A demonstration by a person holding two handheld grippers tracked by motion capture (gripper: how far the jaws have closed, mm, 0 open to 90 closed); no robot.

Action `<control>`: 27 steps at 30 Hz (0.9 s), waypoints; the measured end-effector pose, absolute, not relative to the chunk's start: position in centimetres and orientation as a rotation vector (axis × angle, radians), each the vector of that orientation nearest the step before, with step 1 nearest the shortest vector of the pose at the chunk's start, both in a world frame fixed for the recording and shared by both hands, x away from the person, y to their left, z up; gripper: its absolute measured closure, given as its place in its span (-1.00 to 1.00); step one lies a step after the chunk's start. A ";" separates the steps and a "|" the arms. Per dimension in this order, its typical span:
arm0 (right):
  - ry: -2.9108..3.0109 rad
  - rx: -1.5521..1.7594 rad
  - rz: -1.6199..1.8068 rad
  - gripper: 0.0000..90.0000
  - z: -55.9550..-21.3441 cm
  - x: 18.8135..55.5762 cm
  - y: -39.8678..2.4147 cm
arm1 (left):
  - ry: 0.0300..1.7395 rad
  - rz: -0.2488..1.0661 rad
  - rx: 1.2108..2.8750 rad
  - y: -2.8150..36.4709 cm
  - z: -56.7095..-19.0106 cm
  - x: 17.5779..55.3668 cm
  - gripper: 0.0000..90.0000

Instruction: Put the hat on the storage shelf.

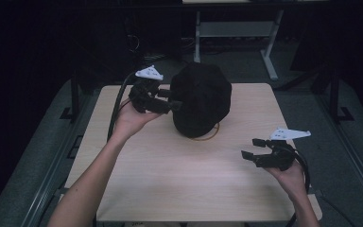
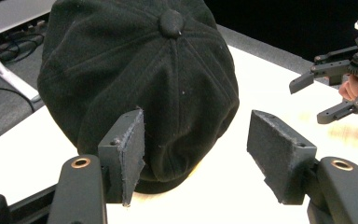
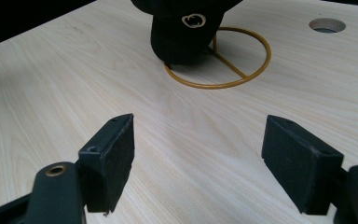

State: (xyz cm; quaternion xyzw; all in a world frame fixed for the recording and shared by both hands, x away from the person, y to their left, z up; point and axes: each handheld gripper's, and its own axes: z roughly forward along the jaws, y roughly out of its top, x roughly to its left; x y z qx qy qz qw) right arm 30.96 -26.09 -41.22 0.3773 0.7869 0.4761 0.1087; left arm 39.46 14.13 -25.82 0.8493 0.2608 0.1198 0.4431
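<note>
Black cap (image 1: pixel 201 98): sits on a gold wire stand (image 3: pixel 242 70) at the table's (image 1: pixel 170 179) far middle. My left gripper (image 1: pixel 172 105): jaws spread, beside the cap. My right gripper (image 1: pixel 253 148): spread, well apart from the cap

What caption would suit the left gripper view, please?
Open left gripper closes in on a black cap.

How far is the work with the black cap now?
Done: the black cap sits on a gold wire stand on the table. In hand: the left tongs are open right at the cap's side, one pad near the fabric; contact is unclear. Left: closing on the cap and moving it. The right tongs wait open, apart from it.
</note>
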 end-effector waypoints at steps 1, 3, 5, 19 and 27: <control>2.316 1.110 1.393 -0.44 -41.3 31.0 -26.0 | 0.649 0.296 2.106 14.4 -25.9 39.2 -0.20; 2.318 1.110 1.389 -0.44 -41.3 31.0 -26.0 | 0.648 0.294 2.105 14.6 -26.0 39.0 -0.20; 2.317 1.112 1.385 -0.44 -41.4 31.0 -26.0 | 0.645 0.296 2.104 14.8 -26.1 38.7 -0.20; 2.328 1.115 1.361 -0.44 -41.7 31.0 -25.7 | 0.653 0.281 2.108 16.2 -28.4 37.1 -0.22; 2.336 1.106 1.345 -0.44 -42.0 31.0 -25.4 | 0.680 0.272 2.106 17.2 -30.1 36.5 -0.26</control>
